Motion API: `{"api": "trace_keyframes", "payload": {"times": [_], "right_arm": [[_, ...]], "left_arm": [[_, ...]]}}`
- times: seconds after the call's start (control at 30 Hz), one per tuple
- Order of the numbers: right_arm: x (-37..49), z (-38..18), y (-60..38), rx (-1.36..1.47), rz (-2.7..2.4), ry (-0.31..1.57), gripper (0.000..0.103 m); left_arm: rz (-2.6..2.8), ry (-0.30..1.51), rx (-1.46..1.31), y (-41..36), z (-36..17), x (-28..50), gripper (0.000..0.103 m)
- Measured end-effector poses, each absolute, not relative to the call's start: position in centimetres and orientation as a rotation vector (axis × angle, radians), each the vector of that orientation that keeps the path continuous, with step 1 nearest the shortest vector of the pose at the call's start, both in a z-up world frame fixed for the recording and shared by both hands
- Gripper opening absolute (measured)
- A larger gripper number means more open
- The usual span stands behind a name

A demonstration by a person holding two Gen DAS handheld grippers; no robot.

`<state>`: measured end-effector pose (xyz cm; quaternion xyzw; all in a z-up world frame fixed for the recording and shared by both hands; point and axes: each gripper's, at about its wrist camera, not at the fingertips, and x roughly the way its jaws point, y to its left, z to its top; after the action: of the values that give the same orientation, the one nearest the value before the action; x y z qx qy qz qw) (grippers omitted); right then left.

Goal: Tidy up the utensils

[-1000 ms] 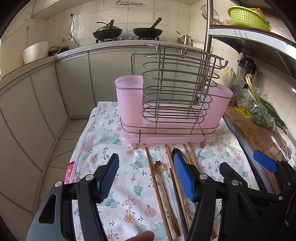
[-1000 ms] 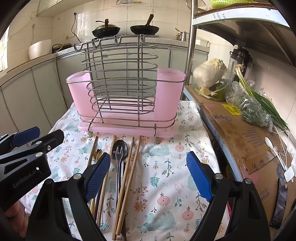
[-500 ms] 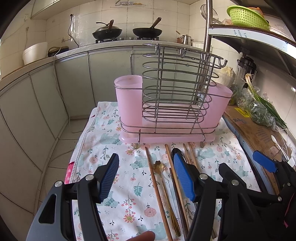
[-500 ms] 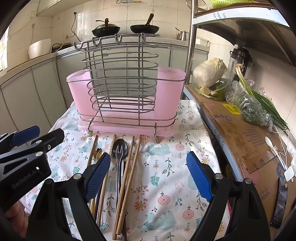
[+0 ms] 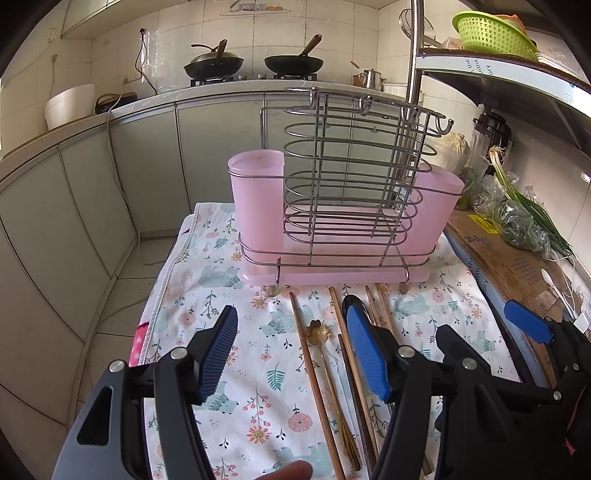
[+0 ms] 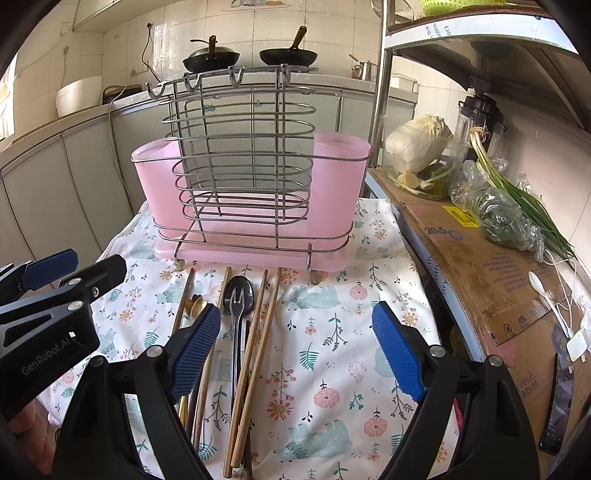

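A wire utensil rack [image 5: 347, 195] [image 6: 243, 173] with two pink cups and a pink drip tray stands upright at the far end of a floral cloth [image 5: 258, 387] [image 6: 332, 350]. In front of it lie several wooden chopsticks [image 5: 314, 376] [image 6: 255, 339], a black spork [image 6: 239, 295] and a gold spoon [image 5: 321, 332] [image 6: 195, 304], side by side. My left gripper [image 5: 295, 354] hovers open over the cloth's near left part, nothing between its blue pads. My right gripper [image 6: 295, 347] is also open and empty, just right of the utensils.
A cardboard-covered surface [image 6: 491, 266] at the right carries bagged greens [image 6: 506, 218], a cabbage [image 6: 417, 142], a white spoon [image 6: 543, 288] and a phone [image 6: 557, 413]. Behind stand cabinets, a counter with two woks [image 5: 251, 64] and a shelf with a green basket [image 5: 491, 31].
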<state>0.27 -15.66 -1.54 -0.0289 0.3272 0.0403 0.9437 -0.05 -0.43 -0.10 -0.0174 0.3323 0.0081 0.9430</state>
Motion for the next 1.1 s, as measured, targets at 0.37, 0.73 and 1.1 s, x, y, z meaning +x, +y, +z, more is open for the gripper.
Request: {"api": "trace_keyframes", "payload": {"times": [0.37,0.73,1.1], "right_arm": [[0.4,-1.5,-15.7,-0.059,0.08,0.67,0.085],[0.8,-2.0,-15.9,-0.061,0.069,0.689,0.085],[1.3,-2.6,-16.1,-0.059,0.066,0.708,0.085]], "left_arm": [[0.017,0.679,-0.034,-0.4,-0.1,0.0,0.061],[0.017,0.692,-0.032,0.0,-0.6,0.1,0.061],[0.02,0.718,-0.031,0.2,-1.2,0.8,0.061]]}}
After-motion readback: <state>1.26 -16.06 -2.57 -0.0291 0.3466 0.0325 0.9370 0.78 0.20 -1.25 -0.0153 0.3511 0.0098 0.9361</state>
